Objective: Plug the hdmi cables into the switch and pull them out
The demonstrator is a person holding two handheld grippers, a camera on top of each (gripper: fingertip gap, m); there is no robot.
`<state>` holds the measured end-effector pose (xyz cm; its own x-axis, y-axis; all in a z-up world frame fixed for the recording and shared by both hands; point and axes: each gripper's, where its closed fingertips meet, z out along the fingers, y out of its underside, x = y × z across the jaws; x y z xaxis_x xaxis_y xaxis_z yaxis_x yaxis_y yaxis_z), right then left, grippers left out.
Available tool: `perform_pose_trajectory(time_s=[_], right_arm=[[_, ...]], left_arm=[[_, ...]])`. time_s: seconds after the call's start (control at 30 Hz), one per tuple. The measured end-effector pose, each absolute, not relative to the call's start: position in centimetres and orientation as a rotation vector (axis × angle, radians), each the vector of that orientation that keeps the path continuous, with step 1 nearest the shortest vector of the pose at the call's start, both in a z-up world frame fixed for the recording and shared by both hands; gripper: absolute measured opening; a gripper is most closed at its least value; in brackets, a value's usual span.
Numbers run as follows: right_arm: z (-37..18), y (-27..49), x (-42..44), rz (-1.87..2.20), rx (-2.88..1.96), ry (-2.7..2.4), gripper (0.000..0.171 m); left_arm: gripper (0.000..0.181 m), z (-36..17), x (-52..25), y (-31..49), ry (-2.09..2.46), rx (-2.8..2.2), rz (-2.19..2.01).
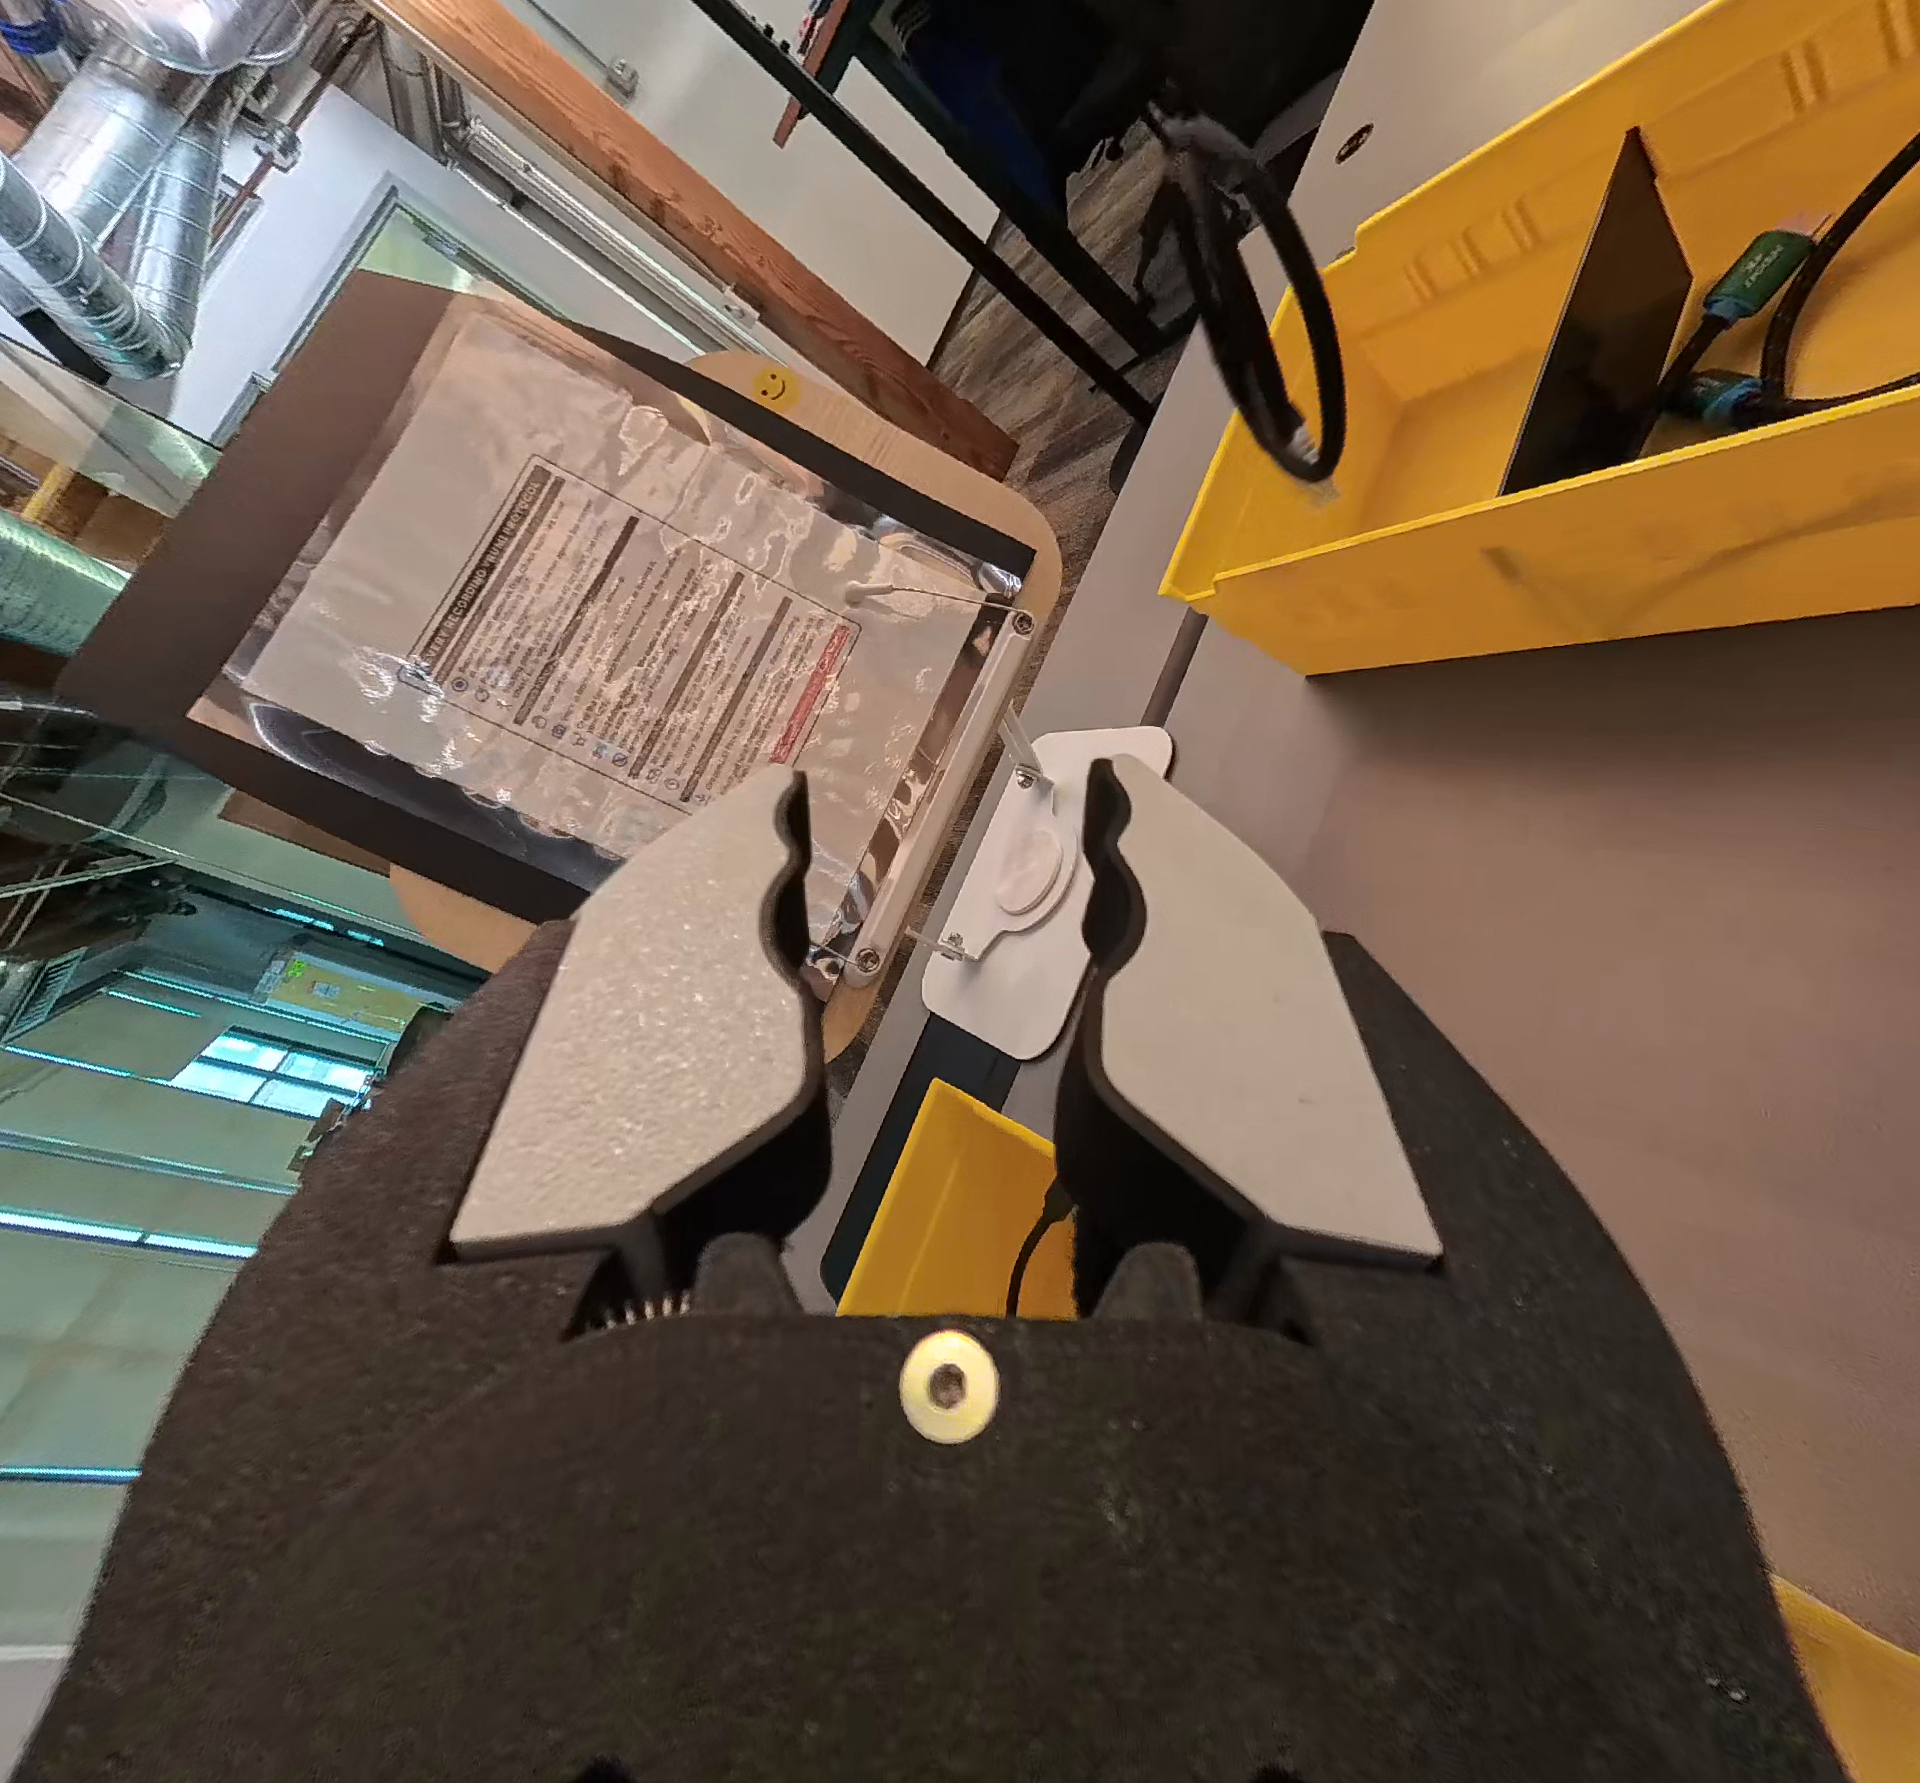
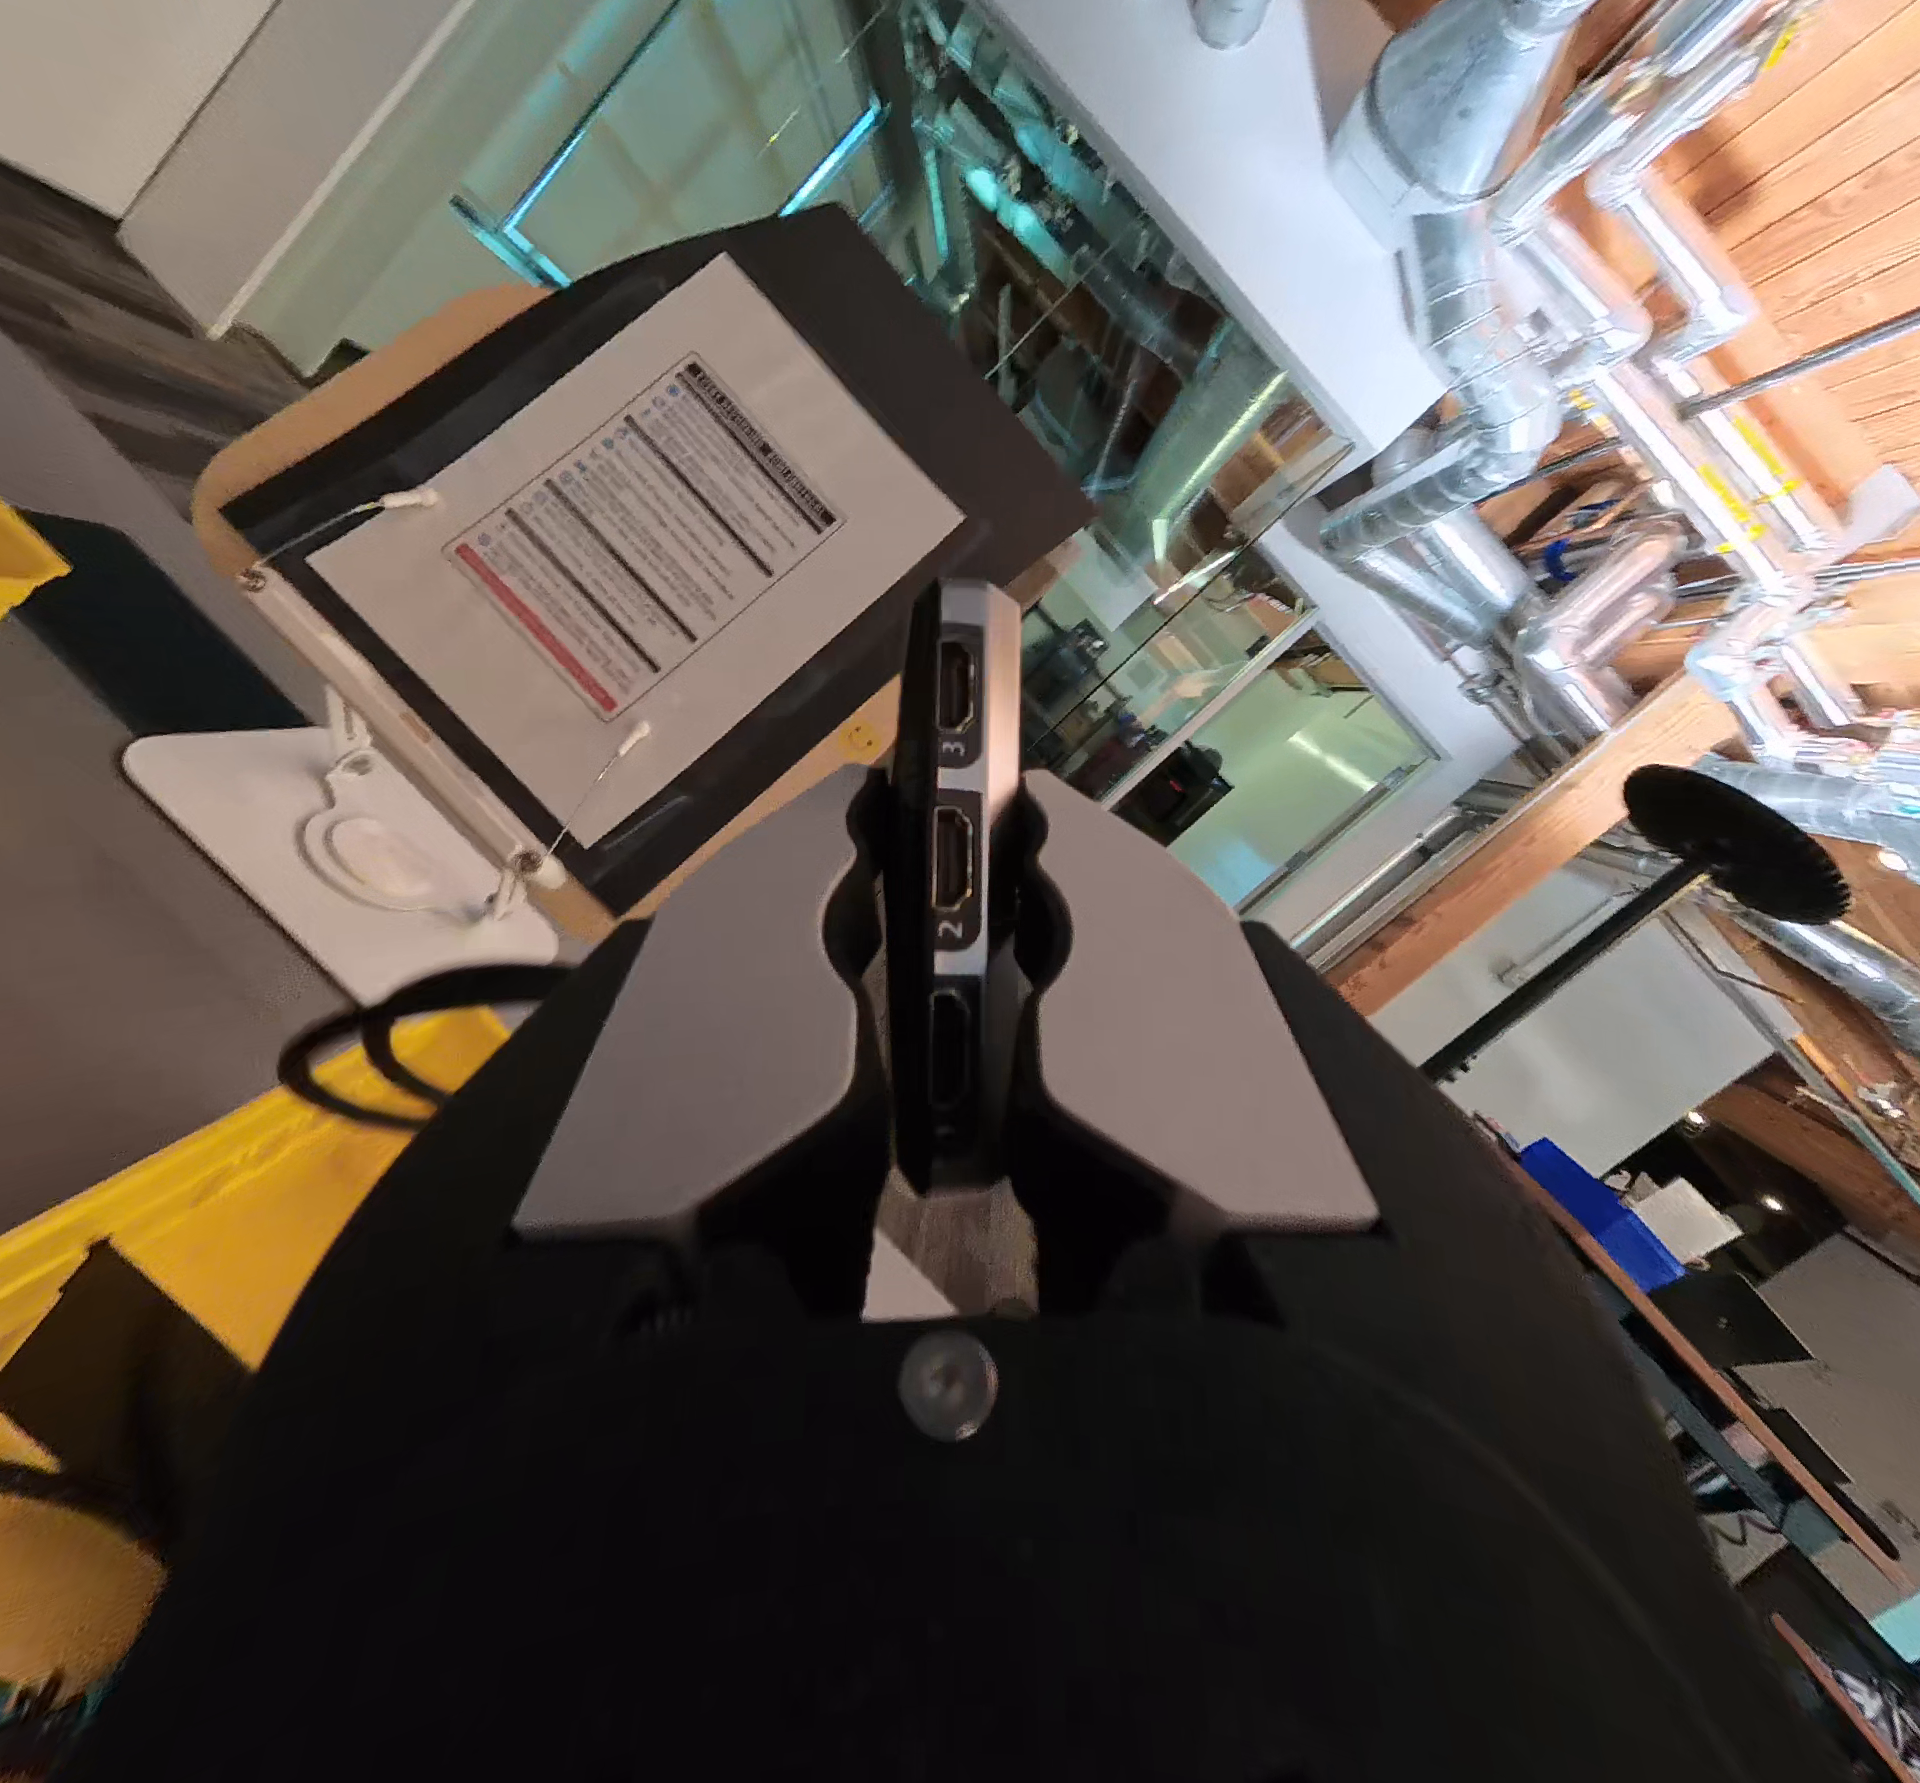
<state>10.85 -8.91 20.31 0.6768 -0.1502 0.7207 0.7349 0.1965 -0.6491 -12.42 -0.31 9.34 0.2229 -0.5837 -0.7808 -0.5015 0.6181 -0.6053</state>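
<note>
The switch (image 2: 951,892) is clamped edge-on by the right gripper (image 2: 951,860); the left gripper (image 1: 945,860) is held open, empty.

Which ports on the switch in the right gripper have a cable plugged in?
None. The switch, clamped edge-on in the right gripper, shows three empty ports; the HDMI cables lie in the yellow bin.

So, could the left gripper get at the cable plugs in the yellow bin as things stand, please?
Probably yes: the left gripper is open and empty, and the cable plugs lie exposed in the open-topped yellow bin, beside a black divider.
</note>
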Motion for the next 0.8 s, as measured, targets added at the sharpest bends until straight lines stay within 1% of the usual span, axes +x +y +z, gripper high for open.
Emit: perform_pose_trajectory(time_s=[0.1, 0.23, 0.37, 0.47, 0.53, 0.63, 0.73, 0.8], right_arm=[[19.6, -8.2, 9.9, -0.637, -1.265, -0.619, 0.022], [13.5, -4.5, 11.7, -0.627, -1.622, -0.706, 0.022], [7.8, -1.4, 11.7, -0.309, -1.818, -0.749, 0.024], [4.5, 0.3, 12.0, -0.179, -1.918, -0.743, 0.025], [2.1, 1.0, 11.7, -0.191, -1.959, -0.832, 0.026], [-2.1, 1.1, 10.3, -0.325, -1.945, -1.144, 0.030], [-5.3, 1.2, 9.6, -0.359, -2.065, -1.235, 0.037], [-6.7, 1.2, 9.5, -0.328, -2.166, -1.204, 0.044]], left_arm=[[0.050, 9.1, -12.3, -0.3, 1.427, -0.993, -0.059], [0.050, 8.9, -12.2, -0.3, 1.433, -0.999, -0.064], [0.050, 8.6, -12.1, -0.3, 1.447, -1.003, -0.057], [0.050, 8.3, -11.9, -0.4, 1.460, -1.005, -0.058], [0.050, 8.0, -11.7, -0.3, 1.470, -1.005, -0.050], [0.050, 7.5, -11.4, -0.3, 1.486, -1.012, -0.048], [0.050, 7.2, -11.2, -0.3, 1.498, -1.013, -0.042], [0.050, 7.0, -11.1, -0.4, 1.504, -1.012, -0.039]])
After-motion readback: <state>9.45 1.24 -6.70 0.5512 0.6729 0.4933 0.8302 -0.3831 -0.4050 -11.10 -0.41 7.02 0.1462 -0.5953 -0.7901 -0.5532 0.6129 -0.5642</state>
